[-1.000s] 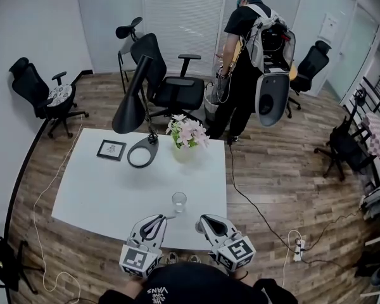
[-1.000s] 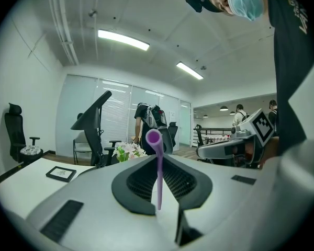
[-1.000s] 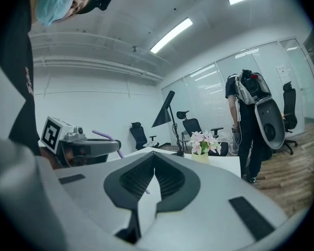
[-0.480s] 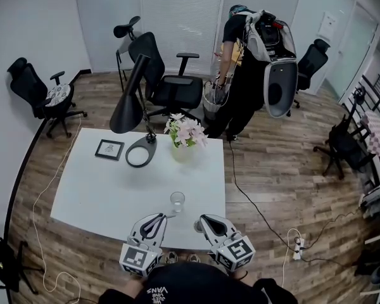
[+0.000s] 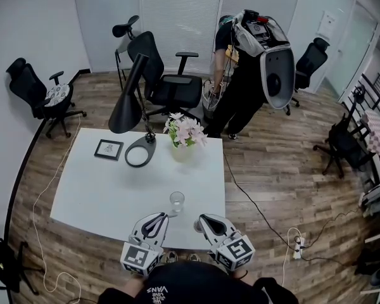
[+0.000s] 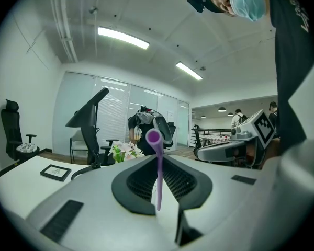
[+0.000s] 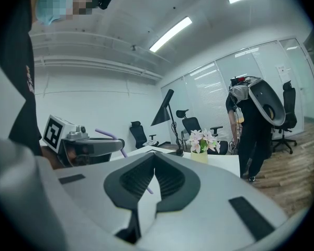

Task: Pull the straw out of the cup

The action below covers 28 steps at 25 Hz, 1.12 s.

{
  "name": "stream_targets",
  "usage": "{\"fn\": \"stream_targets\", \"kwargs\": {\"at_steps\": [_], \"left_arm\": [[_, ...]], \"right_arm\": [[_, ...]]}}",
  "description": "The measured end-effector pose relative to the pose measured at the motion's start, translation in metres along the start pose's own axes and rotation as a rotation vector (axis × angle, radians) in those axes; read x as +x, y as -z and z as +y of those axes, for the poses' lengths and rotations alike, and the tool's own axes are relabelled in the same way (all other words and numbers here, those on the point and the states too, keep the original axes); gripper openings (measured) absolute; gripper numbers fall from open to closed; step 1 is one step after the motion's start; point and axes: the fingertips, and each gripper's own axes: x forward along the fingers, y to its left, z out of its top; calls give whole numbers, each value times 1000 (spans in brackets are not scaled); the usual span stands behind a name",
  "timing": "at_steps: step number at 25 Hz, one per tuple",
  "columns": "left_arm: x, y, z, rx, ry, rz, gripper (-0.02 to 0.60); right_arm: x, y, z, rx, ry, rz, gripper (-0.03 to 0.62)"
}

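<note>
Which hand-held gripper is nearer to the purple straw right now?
Left. The left hand-held gripper is shut on the straw, which rises between its jaws; the right hand-held gripper sits apart, to the straw's right.

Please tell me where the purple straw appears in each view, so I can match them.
Head view: too small to see, at the left claw.
Left gripper view: straw upright at centre, in that claw.
Right gripper view: straw at left, above the left claw.
Shared landmark: flowers.
</note>
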Motion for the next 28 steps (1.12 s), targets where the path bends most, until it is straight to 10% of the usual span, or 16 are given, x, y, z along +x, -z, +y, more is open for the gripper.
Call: {"fn": "stream_targets", "kwargs": {"at_steps": [28], "left_arm": [[2, 1, 4, -13, 2, 3, 38]], "right_arm": [[5, 4, 4, -56, -5, 38, 17]]}}
